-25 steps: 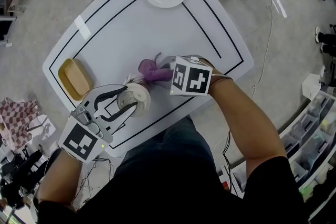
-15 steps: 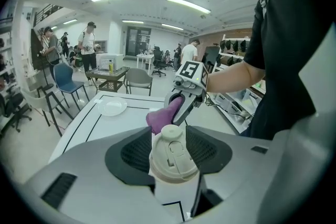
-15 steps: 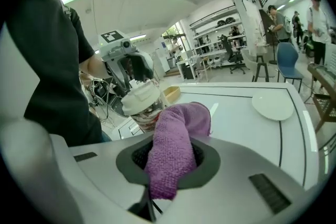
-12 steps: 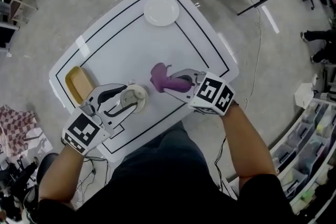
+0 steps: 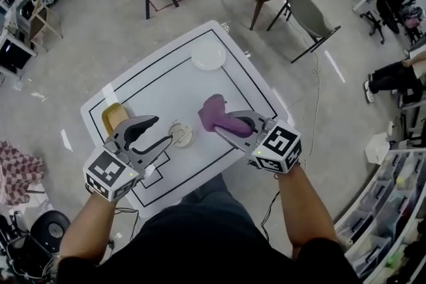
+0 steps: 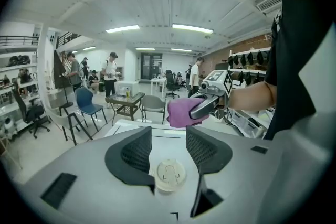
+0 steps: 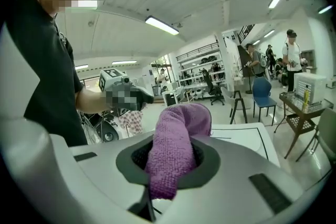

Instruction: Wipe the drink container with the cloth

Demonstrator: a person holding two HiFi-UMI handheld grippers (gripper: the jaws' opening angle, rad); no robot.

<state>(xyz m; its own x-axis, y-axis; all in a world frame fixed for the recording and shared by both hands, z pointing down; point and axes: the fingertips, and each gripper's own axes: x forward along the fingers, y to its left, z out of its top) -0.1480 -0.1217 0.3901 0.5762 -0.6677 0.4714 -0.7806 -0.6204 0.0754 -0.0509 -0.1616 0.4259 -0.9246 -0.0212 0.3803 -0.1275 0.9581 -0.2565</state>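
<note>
left gripper: jaws just opened, apart, empty | right gripper: clamped on purple cloth | lidded cup: standing on white bench, just past left gripper's tips

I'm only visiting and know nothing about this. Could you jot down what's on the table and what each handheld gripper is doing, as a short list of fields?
surface: white table with black border lines
drink container: lidded cup, upright on the table
cloth: purple cloth, clamped in the right gripper, held above the table
left gripper: jaws apart, just been opening, nothing gripped; the cup stands below them
other things: white plate at the far edge; tan tray on the left
</note>
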